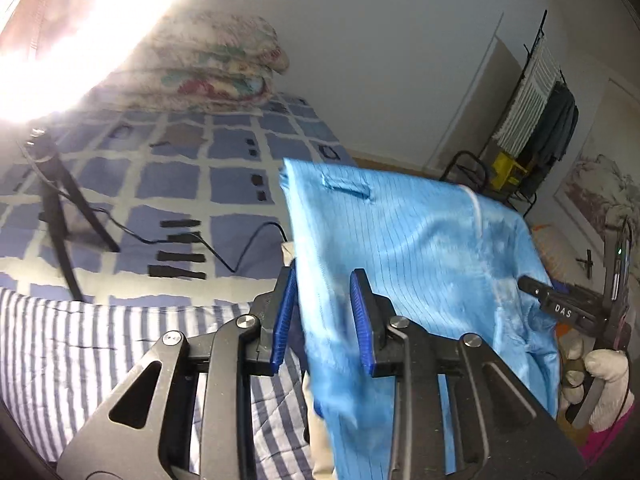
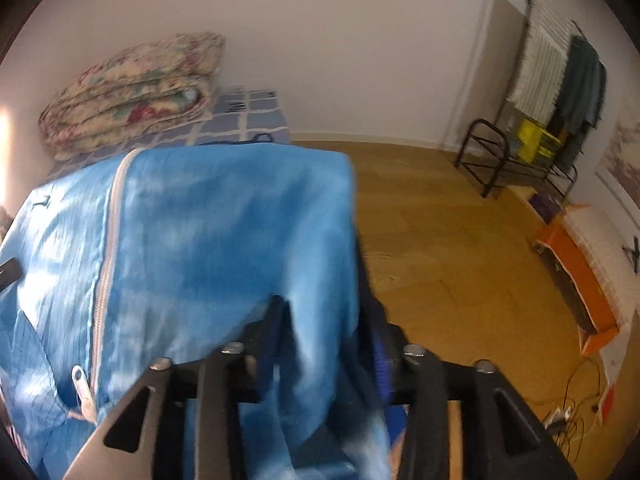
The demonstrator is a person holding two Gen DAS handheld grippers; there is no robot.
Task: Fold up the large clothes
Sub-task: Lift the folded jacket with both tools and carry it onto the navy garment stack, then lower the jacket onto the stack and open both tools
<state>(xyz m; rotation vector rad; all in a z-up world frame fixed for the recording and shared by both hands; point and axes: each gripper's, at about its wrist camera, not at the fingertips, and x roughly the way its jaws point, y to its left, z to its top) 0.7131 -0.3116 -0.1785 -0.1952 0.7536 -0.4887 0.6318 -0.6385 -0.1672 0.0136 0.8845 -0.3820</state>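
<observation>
From the left wrist view I saw a black tripod [image 1: 60, 208] standing on the bed [image 1: 168, 176], its cable trailing over the blue checked cover, with a folded floral quilt [image 1: 224, 64] stacked at the far end by the wall. My left tongs [image 1: 324, 316] were spread, their blue pads apart; the blue garment [image 1: 420, 248] hung between them, though I could not tell whether either pad touched the cloth. Farther right, a gloved hand [image 1: 600, 388] gripped the other handle.

From the right wrist view the garment, its white zipper [image 2: 108, 240] running down the front, filled the left half above the bed's edge. My right tongs [image 2: 328, 344] stood parted as well, a fold of cloth drooping loose between them. To the right lay the wooden floor [image 2: 440, 240] and a clothes rack [image 2: 560, 92].
</observation>
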